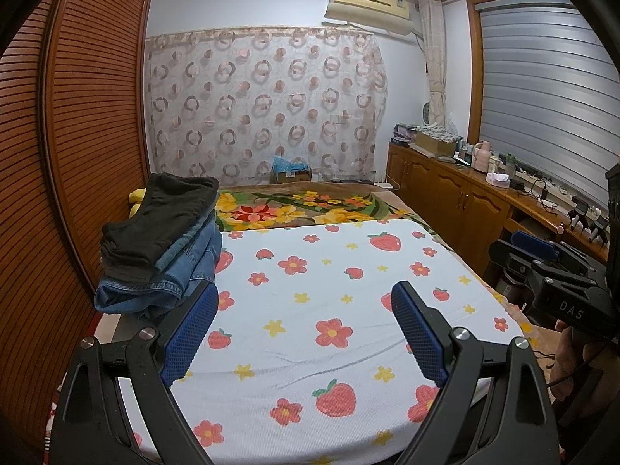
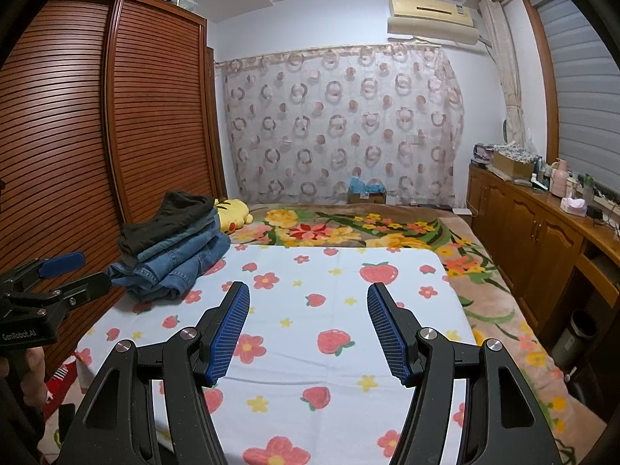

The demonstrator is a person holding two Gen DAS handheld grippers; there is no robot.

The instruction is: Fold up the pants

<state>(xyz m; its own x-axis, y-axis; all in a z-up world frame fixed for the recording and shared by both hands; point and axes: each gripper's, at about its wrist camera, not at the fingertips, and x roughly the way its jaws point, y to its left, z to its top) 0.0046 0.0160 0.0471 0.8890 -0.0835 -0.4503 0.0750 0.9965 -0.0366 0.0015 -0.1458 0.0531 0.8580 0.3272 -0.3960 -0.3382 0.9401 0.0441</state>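
A stack of folded pants (image 1: 162,244) lies at the left edge of the bed, black pants on top of blue jeans; it also shows in the right wrist view (image 2: 174,248). My left gripper (image 1: 306,298) is open and empty above the white strawberry-print sheet (image 1: 329,271), its left finger close to the stack. My right gripper (image 2: 308,298) is open and empty over the same sheet (image 2: 329,271), to the right of the stack. Each gripper shows in the other's view, the right one (image 1: 542,263) and the left one (image 2: 58,271).
A wooden louvred wardrobe (image 1: 77,135) stands close along the left of the bed. A floral blanket (image 1: 310,205) covers the far end. A yellow plush toy (image 2: 232,213) lies behind the stack. A wooden cabinet (image 2: 542,224) with clutter runs along the right.
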